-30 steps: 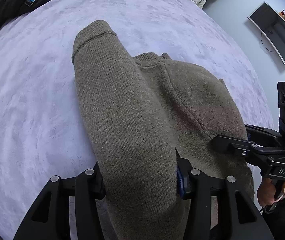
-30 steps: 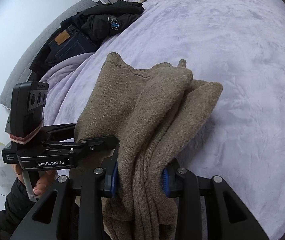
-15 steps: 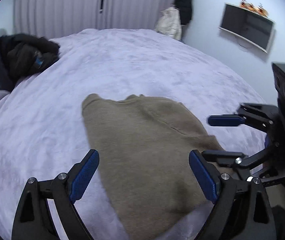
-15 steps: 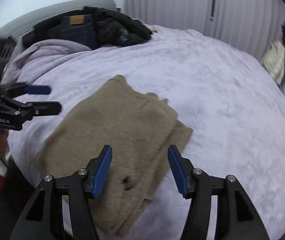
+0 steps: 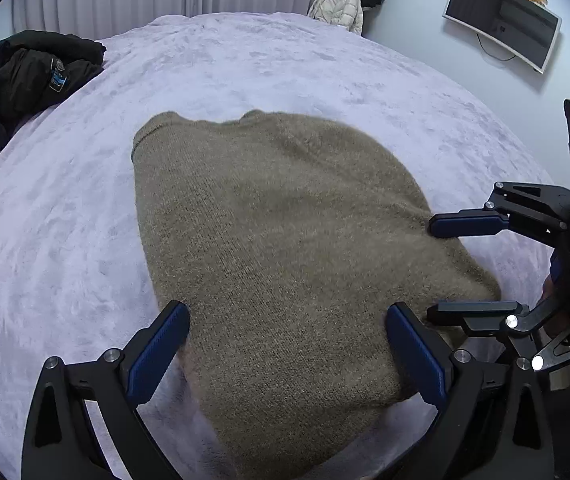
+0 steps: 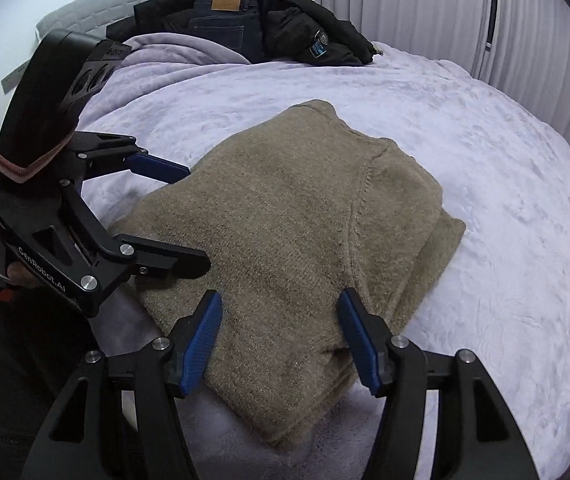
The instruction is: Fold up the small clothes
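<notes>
A folded olive-brown knit sweater lies flat on the lilac plush bed cover, near its front edge. My left gripper hovers over the sweater's near left part. Its jaws are opening wide and the blue pads touch no cloth. My right gripper stands open over the sweater's near right part, with the knit below and between its fingers but not pinched. A hand holds each gripper's handle.
A pile of dark clothes and folded jeans sits at the bed's far side by the headboard. A screen hangs on the wall, and a white jacket hangs by the curtains. The bed's edge is close under the grippers.
Both grippers let go of the sweater, which dropped flat onto the bed. Both drew back toward the bed's edge and rolled, with their jaws spreading apart.
</notes>
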A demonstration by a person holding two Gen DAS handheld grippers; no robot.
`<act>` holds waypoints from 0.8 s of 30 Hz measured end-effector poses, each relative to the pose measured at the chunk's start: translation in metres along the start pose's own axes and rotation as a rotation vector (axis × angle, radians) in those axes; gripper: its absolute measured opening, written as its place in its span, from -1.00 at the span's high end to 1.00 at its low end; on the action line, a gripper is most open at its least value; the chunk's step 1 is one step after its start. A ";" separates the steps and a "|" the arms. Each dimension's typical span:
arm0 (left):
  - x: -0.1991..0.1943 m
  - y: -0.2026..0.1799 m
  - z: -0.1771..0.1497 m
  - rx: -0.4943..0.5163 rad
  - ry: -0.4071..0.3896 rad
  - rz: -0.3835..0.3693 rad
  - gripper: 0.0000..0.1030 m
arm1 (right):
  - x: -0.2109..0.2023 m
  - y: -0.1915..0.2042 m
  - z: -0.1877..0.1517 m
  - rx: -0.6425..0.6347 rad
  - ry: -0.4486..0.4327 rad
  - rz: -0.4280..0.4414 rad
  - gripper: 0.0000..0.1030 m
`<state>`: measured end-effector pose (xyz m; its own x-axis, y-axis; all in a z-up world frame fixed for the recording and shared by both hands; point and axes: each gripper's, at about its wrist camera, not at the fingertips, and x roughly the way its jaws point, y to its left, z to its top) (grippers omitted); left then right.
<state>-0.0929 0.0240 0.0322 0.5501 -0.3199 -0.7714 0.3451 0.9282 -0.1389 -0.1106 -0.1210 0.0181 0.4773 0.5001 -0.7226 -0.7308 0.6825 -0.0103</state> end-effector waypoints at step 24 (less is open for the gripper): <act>0.064 0.091 0.083 -0.330 0.071 0.240 -1.00 | 0.058 -0.078 0.062 0.090 0.034 0.039 -0.53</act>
<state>0.0370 0.0721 0.0218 0.5275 -0.0835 -0.8454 -0.0551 0.9897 -0.1321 0.0039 -0.1119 0.0195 0.4318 0.5097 -0.7442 -0.7006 0.7092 0.0792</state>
